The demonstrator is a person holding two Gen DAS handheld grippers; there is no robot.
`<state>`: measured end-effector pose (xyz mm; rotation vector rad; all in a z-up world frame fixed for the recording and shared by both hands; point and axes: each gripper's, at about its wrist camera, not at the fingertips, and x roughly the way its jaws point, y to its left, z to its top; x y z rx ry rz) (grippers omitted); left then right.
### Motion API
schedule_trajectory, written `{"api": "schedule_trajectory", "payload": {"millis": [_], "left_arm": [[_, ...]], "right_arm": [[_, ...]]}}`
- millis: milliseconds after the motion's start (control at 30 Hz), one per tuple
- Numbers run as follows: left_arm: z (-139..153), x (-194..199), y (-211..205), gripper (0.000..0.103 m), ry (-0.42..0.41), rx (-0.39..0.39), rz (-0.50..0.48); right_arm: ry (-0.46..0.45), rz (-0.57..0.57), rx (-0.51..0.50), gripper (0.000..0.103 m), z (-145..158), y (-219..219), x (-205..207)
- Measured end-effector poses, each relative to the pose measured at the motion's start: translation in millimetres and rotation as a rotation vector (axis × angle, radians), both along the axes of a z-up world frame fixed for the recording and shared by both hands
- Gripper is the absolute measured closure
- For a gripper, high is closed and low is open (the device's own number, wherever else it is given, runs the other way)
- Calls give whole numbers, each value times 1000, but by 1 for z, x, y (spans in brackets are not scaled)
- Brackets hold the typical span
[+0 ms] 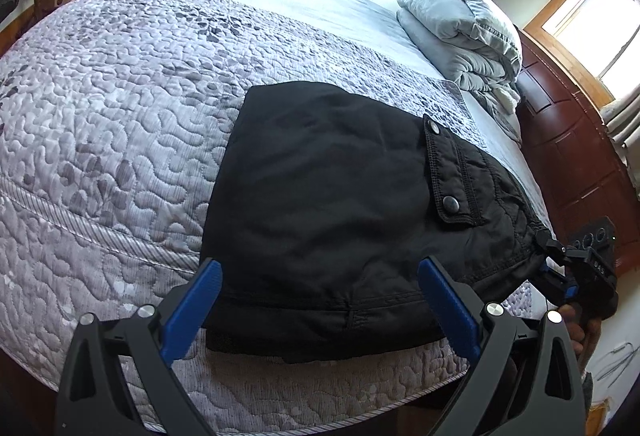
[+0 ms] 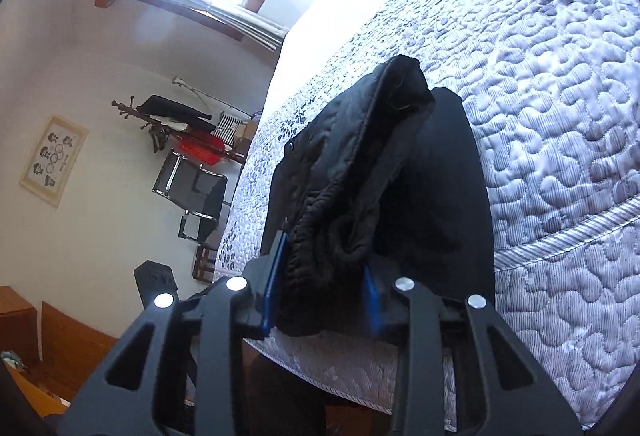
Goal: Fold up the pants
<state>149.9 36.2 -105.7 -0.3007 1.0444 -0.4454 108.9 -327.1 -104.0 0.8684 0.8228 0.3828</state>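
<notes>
The bed [image 1: 120, 115] with its grey quilt carries everything. The black pants [image 1: 320, 195] lie near its front edge, already folded to a compact block, pocket flap up. The right gripper [image 2: 324, 284] pinches a bunched edge of the pants between narrow jaws; the left gripper [image 1: 316, 308] hovers wide apart, holding nothing. I think the right one should keep the layers together while the left supports. A folded duvet [image 1: 460, 31] lies further up the bed.

Only legible txt: "DAS" on right tongs [image 1: 554, 264] body.
</notes>
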Motion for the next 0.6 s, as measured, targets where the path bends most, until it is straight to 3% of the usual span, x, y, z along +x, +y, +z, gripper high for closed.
{"api": "schedule_trajectory", "payload": {"millis": [167, 267, 333, 433, 567, 600], "left_arm": [[-7, 3, 4, 4, 19, 3, 7], [-12, 4, 6, 4, 39, -7, 13], [-13, 3, 7, 4, 41, -6, 15], [-12, 3, 8, 4, 36, 2, 13], [-6, 1, 8, 4, 7, 20, 20], [-4, 0, 7, 4, -2, 30, 22]], "right_arm": [[86, -32, 33, 70, -42, -19, -3], [120, -45, 87, 65, -63, -27, -4], [117, -49, 123, 63, -67, -30, -5], [110, -45, 93, 49, -63, -30, -9], [110, -43, 77, 49, -58, -34, -15], [108, -43, 73, 54, -57, -34, -16]]}}
